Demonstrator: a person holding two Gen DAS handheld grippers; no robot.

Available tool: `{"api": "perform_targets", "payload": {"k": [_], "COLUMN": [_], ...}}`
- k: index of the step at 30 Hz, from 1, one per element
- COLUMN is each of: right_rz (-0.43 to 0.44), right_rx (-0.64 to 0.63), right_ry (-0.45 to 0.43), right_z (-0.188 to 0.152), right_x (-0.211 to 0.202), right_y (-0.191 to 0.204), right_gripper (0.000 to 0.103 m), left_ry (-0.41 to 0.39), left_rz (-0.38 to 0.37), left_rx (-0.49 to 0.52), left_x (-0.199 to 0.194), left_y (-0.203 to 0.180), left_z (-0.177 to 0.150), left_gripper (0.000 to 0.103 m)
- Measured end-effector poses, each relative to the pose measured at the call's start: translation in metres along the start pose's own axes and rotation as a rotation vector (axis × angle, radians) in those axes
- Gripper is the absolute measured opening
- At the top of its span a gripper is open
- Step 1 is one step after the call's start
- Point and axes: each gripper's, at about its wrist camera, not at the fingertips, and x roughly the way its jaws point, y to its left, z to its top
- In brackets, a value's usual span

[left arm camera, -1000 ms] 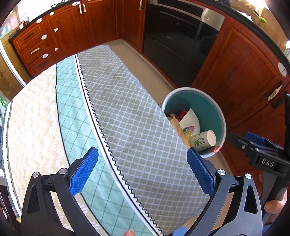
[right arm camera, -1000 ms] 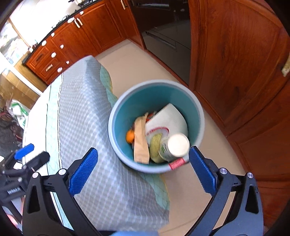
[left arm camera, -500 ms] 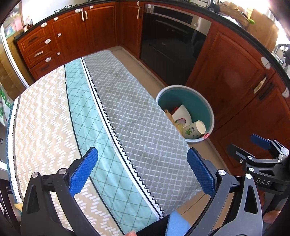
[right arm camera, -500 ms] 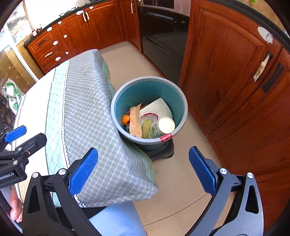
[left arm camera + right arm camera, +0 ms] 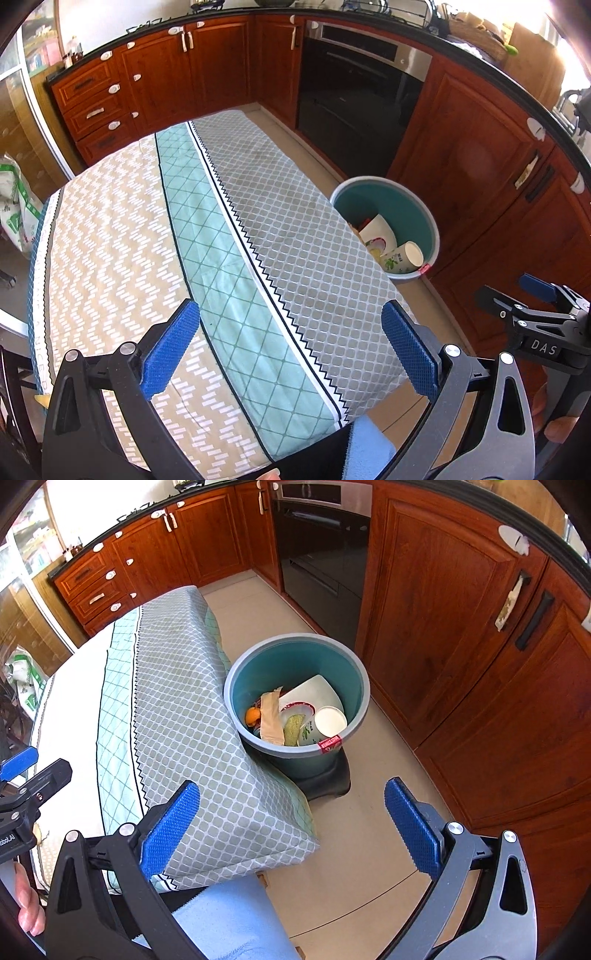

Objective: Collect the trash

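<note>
Hovering over the tablecloth (image 5: 207, 236), the left gripper (image 5: 291, 350) has its blue pads spread wide, nothing between them, touching nothing. Right gripper (image 5: 291, 827) is spread equally wide and empty, held above the table corner and the floor (image 5: 354, 834). Each claw also shows at the edge of the other's view, partly cut off by the frame.

Trash sits in the teal bin (image 5: 354, 664) on the floor, just beside the table's right edge and near the wooden cabinets (image 5: 461, 646). Inside the bin: a paper cup (image 5: 327, 723) lying on its side with its mouth up, a white bowl or plate (image 5: 314, 694) tilted against the wall, a brown paper strip (image 5: 271, 716), an orange thing (image 5: 252, 715), something yellowish-green under the cup that is hard to identify. A red label on the rim is too small to read.

From the left wrist view the cloth hides the bin's near side (image 5: 424, 221), so only the cup (image 5: 404, 256) and the white dish (image 5: 378, 232) show. The bin's base is dark and half hidden. Fingertips appear at the frame edges, and light blue fabric (image 5: 229, 919) at the bottom.
</note>
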Motion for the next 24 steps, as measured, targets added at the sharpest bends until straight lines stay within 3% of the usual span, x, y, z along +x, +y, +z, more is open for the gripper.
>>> {"api": "perform_targets", "payload": {"k": [24], "right_rz": [0.017], "right_rx": [-0.008], "right_ry": [0.045], "right_z": [-0.001], "right_x": [0.017], "right_y": [0.008], "right_gripper": [0.096], "left_ry": [0.033], "left_rz": [0.018], "left_rx": [0.002], "left_x": [0.010], "left_y": [-0.001], "left_z": [-0.001], "left_gripper": [0.099]}}
